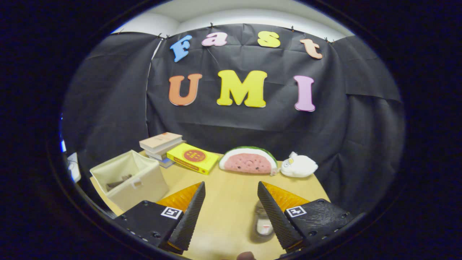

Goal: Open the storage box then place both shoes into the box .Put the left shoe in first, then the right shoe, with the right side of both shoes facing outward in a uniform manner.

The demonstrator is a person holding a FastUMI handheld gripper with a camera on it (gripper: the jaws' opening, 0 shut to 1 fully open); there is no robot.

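- Two fingers of the gripper (231, 213) stand wide apart above a wooden table (231, 202); nothing lies between them but bare tabletop, and they hold nothing
- One shoe (262, 222) lies on the table just by the right finger, partly hidden behind that finger's inner edge; it is blurred, grey-white with a reddish patch, and which shoe of the pair it is cannot be told
- One storage box (130, 178), a cream fabric cube, sits to the left of the left finger, near the table's left edge; its top is open and a dark shape shows inside, too dim to name; a small pull tab hangs on its near wall
- Beyond the box a stack of books (161, 145) rests at the back of the table; a yellow book (193, 157) leans against the stack, tilted
- Beyond the fingers, by the black cloth wall, a watermelon-slice plush (248, 160) stands upright; a white plush toy (299, 165) lies just beside it on its right, close or touching
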